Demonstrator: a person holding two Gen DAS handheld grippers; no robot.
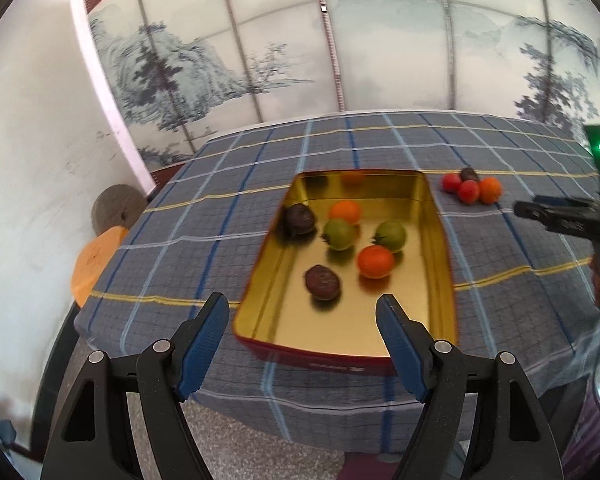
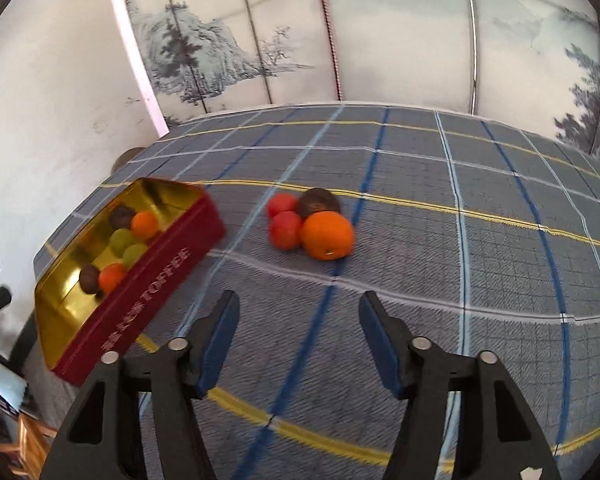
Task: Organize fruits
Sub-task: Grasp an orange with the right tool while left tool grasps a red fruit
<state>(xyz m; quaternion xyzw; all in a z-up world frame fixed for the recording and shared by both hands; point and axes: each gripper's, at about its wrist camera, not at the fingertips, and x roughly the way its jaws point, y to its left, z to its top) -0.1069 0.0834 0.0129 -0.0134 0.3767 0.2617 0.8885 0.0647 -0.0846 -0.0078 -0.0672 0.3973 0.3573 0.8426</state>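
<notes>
A desk under a plaid cloth carries a gold-lined tin and a small fruit cluster beside it.

A tin sits on the desk near its front edge, six fruits scattered inside. To its right, apart from the tin, four more fruits huddle touching on the desk. A painted screen stands behind.
</notes>
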